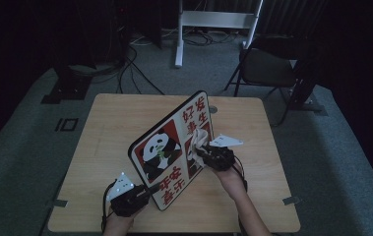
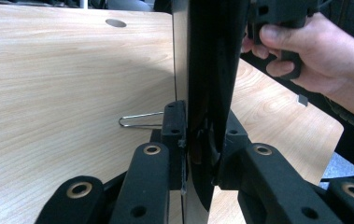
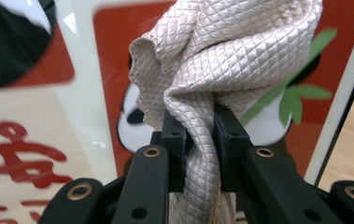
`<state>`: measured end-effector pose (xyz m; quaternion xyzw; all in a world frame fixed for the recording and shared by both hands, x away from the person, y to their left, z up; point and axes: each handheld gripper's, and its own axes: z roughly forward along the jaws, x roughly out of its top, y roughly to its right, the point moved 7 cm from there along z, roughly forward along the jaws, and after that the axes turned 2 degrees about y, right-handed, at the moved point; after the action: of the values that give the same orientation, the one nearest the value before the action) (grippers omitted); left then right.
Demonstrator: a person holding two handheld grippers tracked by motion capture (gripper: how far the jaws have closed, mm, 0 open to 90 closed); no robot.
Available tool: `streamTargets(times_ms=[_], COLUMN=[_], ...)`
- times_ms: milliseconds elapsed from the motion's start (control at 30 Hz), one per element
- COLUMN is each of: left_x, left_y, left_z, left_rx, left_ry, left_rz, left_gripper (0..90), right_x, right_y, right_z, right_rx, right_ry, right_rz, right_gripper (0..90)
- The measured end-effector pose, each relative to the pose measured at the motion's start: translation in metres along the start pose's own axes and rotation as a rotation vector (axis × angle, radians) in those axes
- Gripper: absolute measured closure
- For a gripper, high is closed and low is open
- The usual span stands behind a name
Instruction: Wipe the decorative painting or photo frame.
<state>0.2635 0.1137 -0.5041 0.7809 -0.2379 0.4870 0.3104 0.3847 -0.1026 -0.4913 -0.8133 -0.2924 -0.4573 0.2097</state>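
A panda picture board [image 1: 167, 150] with red panels and red characters stands tilted on edge on the wooden table [image 1: 110, 123]. My left gripper [image 1: 144, 191] is shut on the board's near lower edge [image 2: 202, 154], one jaw on each face. My right gripper [image 1: 201, 153] is shut on a bunched beige quilted cloth [image 3: 198, 84], which presses against the board's printed face [image 3: 333, 70]. In the high view the cloth [image 1: 199, 137] lies on the board's right panel. The left gripper view shows the person's other hand [image 2: 315, 56] beyond the board.
A thin wire clip [image 2: 139, 120] lies on the table behind the board. A round hole [image 2: 115, 22] sits near the table's far edge. A dark chair [image 1: 267, 66] and a white stand [image 1: 213, 22] are on the floor beyond the table.
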Motion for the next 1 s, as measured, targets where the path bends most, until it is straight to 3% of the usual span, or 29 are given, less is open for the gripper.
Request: streamTargets(times_ms=[1000], left_x=[0.0], left_y=[0.0], left_z=[0.0], left_rx=[-0.002], left_ry=[-0.001], left_rz=[-0.002], left_gripper=[78.6], right_x=[-0.072], right_y=[0.01], right_z=[0.018], right_rx=[-0.014], right_ry=[-0.147], right_rz=[0.054], right_gripper=[76.9])
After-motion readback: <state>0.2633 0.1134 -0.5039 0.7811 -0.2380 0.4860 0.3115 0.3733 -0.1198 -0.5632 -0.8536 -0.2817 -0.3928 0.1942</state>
